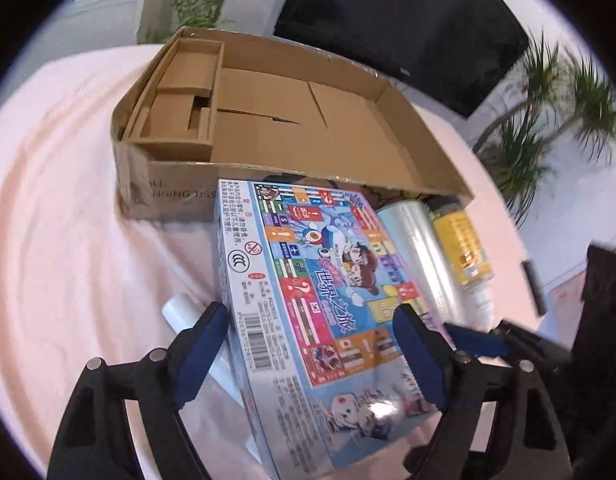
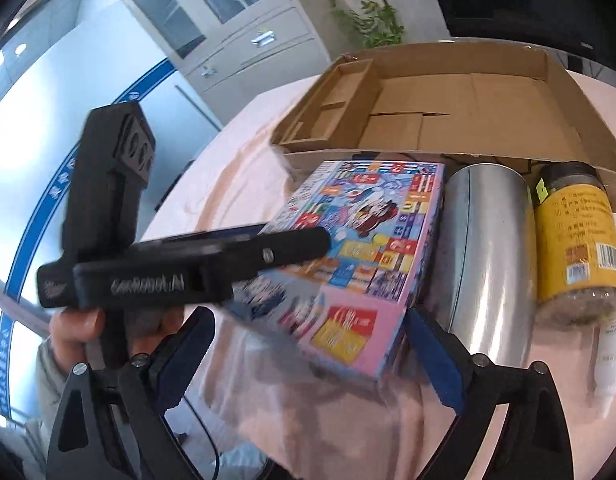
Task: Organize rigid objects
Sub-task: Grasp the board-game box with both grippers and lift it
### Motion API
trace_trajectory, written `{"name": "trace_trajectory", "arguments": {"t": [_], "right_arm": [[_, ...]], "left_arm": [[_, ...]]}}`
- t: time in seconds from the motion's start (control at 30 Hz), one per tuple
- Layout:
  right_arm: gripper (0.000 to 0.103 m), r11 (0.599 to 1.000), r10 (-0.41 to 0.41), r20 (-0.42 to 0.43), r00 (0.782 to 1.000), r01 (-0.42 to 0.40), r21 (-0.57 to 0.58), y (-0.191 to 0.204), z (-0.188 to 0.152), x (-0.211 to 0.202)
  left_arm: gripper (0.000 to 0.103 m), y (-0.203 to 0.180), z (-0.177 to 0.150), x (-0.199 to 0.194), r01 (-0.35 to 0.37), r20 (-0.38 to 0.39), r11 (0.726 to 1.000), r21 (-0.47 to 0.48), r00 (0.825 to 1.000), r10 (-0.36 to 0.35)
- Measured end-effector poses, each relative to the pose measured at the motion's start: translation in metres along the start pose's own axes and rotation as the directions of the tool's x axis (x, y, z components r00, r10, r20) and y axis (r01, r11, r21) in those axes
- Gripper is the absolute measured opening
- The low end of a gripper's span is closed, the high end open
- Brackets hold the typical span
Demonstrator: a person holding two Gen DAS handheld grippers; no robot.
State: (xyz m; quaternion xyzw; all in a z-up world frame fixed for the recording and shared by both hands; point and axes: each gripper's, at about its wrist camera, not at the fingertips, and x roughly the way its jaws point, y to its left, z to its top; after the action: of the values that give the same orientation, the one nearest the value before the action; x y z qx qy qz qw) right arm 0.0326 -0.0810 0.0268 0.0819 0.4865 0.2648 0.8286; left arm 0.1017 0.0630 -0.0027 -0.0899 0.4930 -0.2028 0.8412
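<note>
A colourful board game box (image 1: 308, 304) is tilted up between the blue pads of my left gripper (image 1: 312, 348), which is shut on its near end. It also shows in the right wrist view (image 2: 360, 248), with the left gripper's body (image 2: 180, 268) at its left side. My right gripper (image 2: 308, 356) is open, its fingers either side of the box's near corner, not clamping it. An open cardboard box (image 1: 268, 120) lies just behind. A silver cylinder (image 2: 488, 248) and a yellow-labelled jar (image 2: 576, 248) lie to the right of the game box.
A white squeeze bottle (image 2: 608, 352) lies at the far right and a white object (image 1: 184, 312) lies under the game box. The pink tablecloth (image 1: 68, 220) covers the table. A dark monitor (image 1: 408, 12) and plants (image 1: 548, 120) stand behind.
</note>
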Motion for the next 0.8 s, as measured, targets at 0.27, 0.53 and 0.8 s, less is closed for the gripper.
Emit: {"name": "trace_trajectory", "arguments": {"t": [0.27,0.53,0.8], "right_arm": [[0.103,0.990,-0.132,-0.008,0.991,0.132,-0.056,0.012,0.004,0.027],[0.100,0.969,-0.223,0.105,0.969,0.233,-0.087,0.023,-0.012,0.013],[0.098,0.957,-0.237,0.277,0.931,0.272,-0.096,0.030,-0.003,-0.040]], "left_arm": [[0.084,-0.003,-0.003,0.002,-0.024,-0.002,0.999,0.039,1.000,0.024],[0.081,-0.032,-0.018,-0.026,-0.096,0.117,0.991,0.098,0.990,0.084],[0.080,-0.066,-0.001,-0.060,-0.160,0.286,0.977,0.139,0.951,0.115]]}}
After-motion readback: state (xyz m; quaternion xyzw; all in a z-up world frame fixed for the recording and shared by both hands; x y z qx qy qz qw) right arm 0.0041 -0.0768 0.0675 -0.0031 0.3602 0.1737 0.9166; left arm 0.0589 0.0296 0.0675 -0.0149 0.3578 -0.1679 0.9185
